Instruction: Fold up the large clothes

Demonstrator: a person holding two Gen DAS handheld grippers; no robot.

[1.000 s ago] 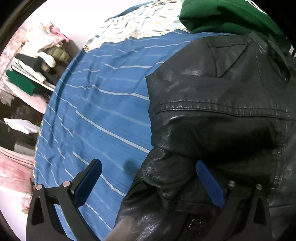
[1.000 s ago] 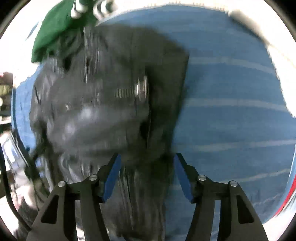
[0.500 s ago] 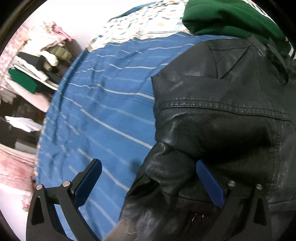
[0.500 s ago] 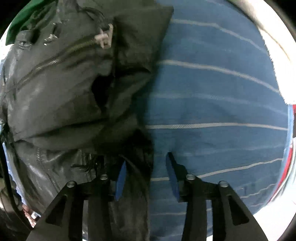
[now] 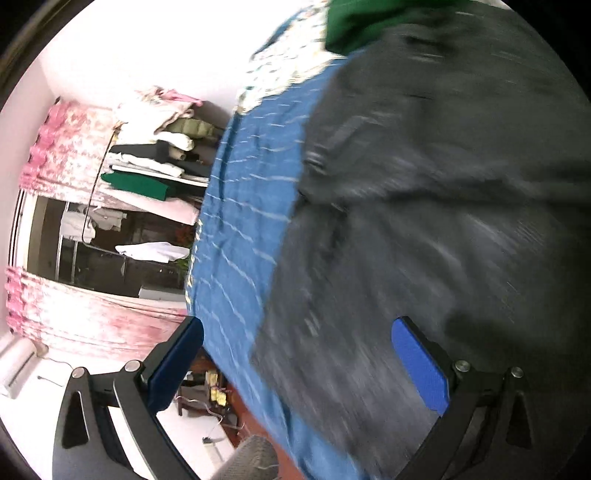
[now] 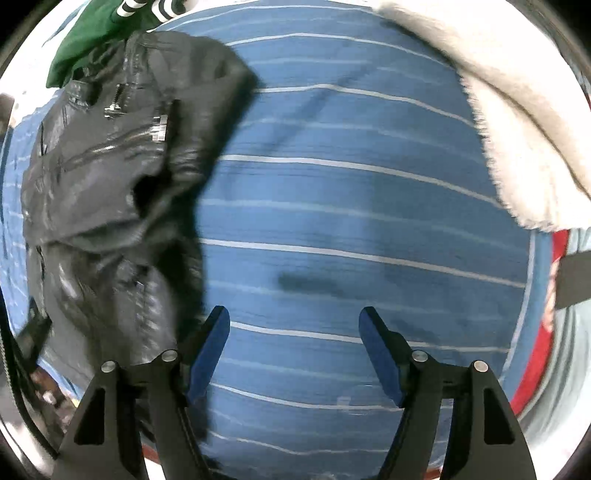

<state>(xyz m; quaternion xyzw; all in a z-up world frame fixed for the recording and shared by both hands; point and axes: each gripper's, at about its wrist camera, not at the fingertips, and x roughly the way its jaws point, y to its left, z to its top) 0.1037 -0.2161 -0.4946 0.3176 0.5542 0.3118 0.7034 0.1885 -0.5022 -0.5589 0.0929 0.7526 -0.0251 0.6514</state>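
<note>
Both pairs of fingers gape wide, empty: right gripper [image 6: 293, 350] over bare striped bedspread [image 6: 351, 206], left gripper [image 5: 295, 369] beside it. Black leather jacket [image 6: 110, 177] lies bunched toward bed's far-left edge; stiff leather may spring unfolded, or snag green garment [image 6: 85, 40].

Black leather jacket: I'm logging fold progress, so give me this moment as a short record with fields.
garment: black leather jacket, crumpled, zips showing
surface: blue striped bedsheet
left gripper: open, over the jacket's edge, view blurred
right gripper: open, over bare sheet, jacket to its left
neighbours: green garment beyond the jacket; white fleecy fabric at upper right
fold: not neat yet
</note>
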